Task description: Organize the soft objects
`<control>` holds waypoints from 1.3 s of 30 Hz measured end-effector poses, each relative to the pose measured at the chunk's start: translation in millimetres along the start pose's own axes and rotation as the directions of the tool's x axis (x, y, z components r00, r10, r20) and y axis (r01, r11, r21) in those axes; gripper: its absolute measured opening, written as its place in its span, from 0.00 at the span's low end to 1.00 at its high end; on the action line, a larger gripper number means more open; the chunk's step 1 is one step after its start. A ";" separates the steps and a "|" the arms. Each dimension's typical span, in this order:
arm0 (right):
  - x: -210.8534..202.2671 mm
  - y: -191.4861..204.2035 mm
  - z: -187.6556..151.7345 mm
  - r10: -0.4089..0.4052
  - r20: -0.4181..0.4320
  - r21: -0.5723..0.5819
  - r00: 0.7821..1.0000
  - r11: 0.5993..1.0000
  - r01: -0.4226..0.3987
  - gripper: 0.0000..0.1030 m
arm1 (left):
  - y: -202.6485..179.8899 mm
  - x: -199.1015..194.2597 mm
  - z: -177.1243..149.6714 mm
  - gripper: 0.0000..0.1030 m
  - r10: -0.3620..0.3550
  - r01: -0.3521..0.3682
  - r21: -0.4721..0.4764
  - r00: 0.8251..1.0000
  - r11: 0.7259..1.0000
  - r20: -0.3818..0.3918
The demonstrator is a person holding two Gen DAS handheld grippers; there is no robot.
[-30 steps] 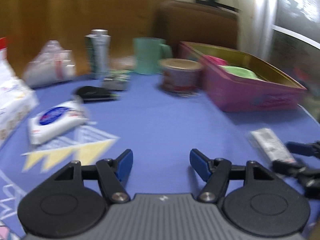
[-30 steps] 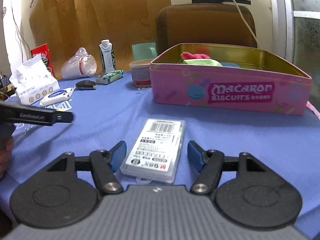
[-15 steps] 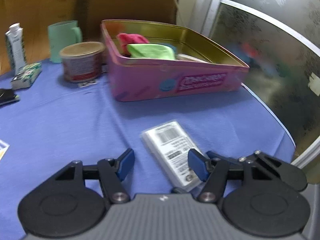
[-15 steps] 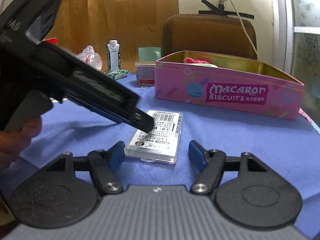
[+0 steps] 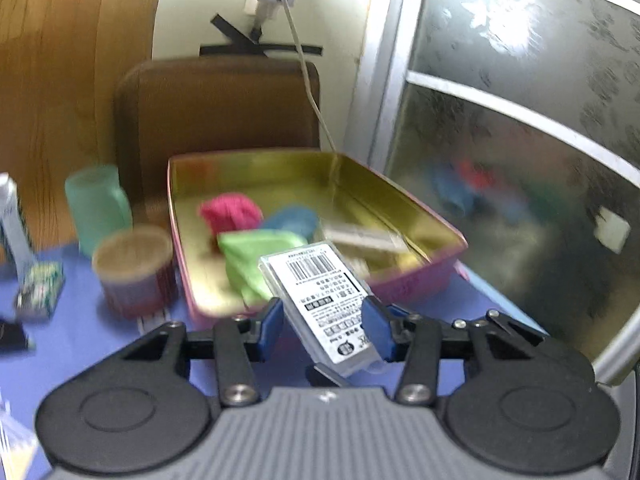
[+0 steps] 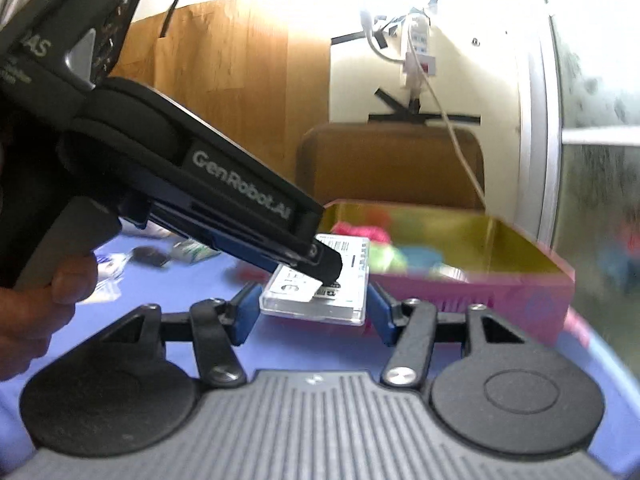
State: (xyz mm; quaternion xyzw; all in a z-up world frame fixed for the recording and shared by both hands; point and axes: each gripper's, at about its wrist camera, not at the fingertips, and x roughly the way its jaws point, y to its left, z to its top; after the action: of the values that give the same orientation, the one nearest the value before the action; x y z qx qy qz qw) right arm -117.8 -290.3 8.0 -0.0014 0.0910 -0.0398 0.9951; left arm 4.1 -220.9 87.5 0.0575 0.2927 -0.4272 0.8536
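beside the tin on the blue tablecloth (image 5: 100, 332): a round tub (image 5: 134, 270) with a tan lid, behind it a mint-green cup (image 5: 98, 208). further left, a small green packet (image 5: 40, 290) and a white carton (image 5: 14, 220). behind, a brown chair back (image 5: 216, 108), a taped power strip (image 6: 418, 46) with a dangling white cable (image 5: 308, 80), frosted glass (image 5: 520, 120).

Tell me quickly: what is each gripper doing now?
Left gripper: just been closing, shut on the clear plastic barcode-labelled packet.
Right gripper: open around the same packet, not pressing it.
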 end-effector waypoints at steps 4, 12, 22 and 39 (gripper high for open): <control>49.5 -28.6 27.9 0.015 -0.038 0.072 0.999 0.997 -0.012 0.58 | 13.9 38.5 30.1 0.49 0.060 -0.060 -0.009 0.998 0.998 0.024; 121.9 -43.6 28.3 -0.009 -0.143 0.096 0.990 0.995 0.023 0.59 | 25.4 66.4 25.5 0.53 0.205 -0.206 0.007 0.978 0.979 0.030; 39.2 -44.6 8.9 -0.080 -0.052 0.153 0.995 0.984 0.087 0.59 | -3.8 18.9 -1.3 0.56 0.093 -0.096 0.057 0.994 0.994 0.062; -15.6 -66.2 -48.7 -0.110 -0.229 0.426 0.967 0.882 0.202 0.59 | 5.9 -20.2 -92.7 0.63 0.138 -0.134 0.121 0.990 0.984 -0.030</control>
State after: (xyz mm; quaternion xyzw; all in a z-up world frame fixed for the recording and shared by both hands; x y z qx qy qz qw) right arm -147.1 -354.8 -36.4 0.2234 0.1777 -0.1399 0.9481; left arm -42.6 -170.8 21.5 0.1360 0.2784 -0.3834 0.8701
